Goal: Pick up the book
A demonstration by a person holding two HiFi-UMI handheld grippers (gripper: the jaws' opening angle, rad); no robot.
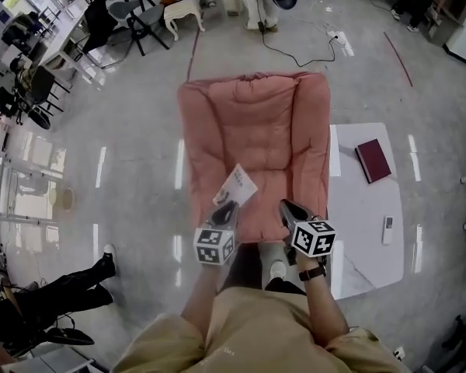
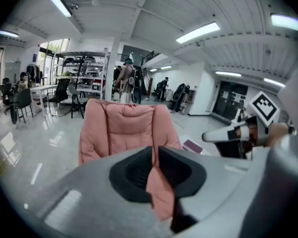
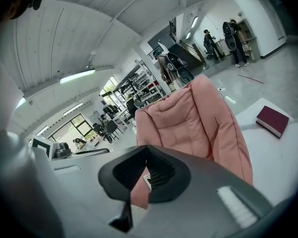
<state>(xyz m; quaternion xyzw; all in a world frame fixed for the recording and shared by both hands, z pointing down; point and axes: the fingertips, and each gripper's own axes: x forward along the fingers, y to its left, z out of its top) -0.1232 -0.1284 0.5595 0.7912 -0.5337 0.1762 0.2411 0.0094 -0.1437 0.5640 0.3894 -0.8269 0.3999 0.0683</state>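
A white booklet [image 1: 236,186] with dark print lies on the seat of the pink padded armchair [image 1: 256,123]. A maroon book [image 1: 373,160] lies flat on the white table [image 1: 365,231] to the chair's right; it also shows in the left gripper view [image 2: 192,146] and the right gripper view [image 3: 272,120]. My left gripper [image 1: 225,201] hangs over the seat's front, its tips just short of the booklet, jaws shut and empty [image 2: 155,150]. My right gripper [image 1: 283,204] is beside it over the seat's front right, also shut and empty [image 3: 145,150].
A small white remote [image 1: 387,230] lies near the table's right edge. Another person's legs in black shoes [image 1: 78,282] stretch in at lower left. Office chairs and desks [image 1: 101,22] stand at the far left, and a cable [image 1: 295,53] runs over the glossy floor behind the chair.
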